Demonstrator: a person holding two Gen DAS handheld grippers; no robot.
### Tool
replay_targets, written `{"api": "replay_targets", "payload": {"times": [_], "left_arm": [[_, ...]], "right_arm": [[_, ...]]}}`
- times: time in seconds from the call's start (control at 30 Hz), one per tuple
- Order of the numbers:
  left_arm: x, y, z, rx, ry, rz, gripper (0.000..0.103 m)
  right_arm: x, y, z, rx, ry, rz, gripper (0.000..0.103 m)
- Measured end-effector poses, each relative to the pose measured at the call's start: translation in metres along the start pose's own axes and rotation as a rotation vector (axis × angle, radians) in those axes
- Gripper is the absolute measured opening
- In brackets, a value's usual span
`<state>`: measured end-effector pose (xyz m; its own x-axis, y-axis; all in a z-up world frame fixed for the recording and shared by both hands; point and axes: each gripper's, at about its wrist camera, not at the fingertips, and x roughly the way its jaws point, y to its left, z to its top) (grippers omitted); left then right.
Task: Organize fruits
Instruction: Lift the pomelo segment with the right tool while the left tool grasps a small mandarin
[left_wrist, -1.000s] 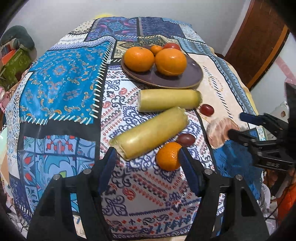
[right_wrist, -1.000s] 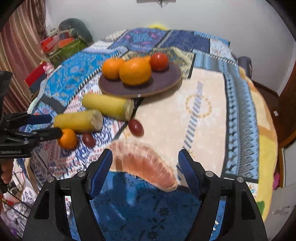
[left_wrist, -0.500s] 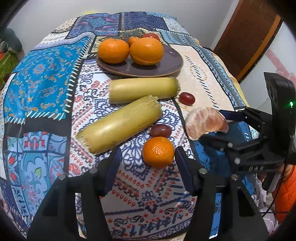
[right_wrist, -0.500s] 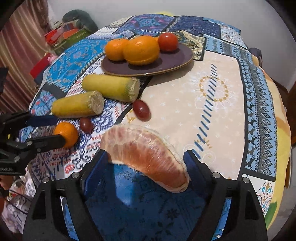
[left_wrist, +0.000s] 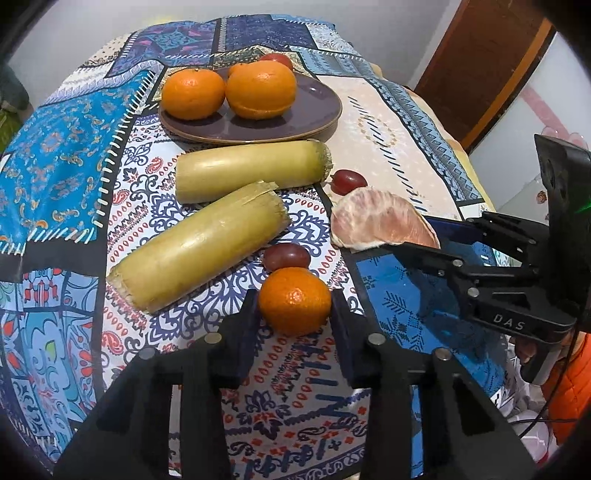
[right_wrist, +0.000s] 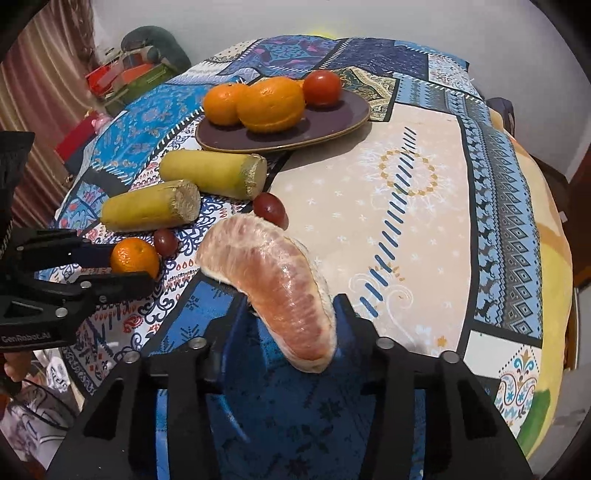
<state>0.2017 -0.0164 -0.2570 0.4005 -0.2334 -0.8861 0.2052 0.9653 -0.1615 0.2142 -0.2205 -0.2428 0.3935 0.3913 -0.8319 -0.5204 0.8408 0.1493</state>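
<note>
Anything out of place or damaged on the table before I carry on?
Nothing spilled. The pomelo segment is peeled bare, lying directly on the cloth between the right gripper fingers. Both sugarcane pieces have ragged, fibrous cut ends. Two grapes lie loose off the plate.

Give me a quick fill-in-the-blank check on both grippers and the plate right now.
1. The left gripper has its fingers on either side of a small ____.
2. The right gripper brackets the peeled pomelo segment, which lies on the ____.
3. The purple plate carries oranges and one red ____.
4. Two sugarcane pieces lie ____ the plate, on the cloth.

Missing words: orange; tablecloth; tomato; outside
</note>
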Motion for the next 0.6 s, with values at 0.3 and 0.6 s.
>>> {"api": "replay_targets", "payload": {"times": [0.3,0.6], "left_arm": [[-0.027,0.019,-0.011,-0.048,-0.062,0.037,0.037],[-0.037,0.030,-0.015,-0.087,-0.083,0.054,0.037]], "right_arm": [[-0.012,0.007,-0.009,-0.002,0.043,0.056,0.036],[0.015,0.022,0.011,-0.081,0.051,-0.007,0.052]]}}
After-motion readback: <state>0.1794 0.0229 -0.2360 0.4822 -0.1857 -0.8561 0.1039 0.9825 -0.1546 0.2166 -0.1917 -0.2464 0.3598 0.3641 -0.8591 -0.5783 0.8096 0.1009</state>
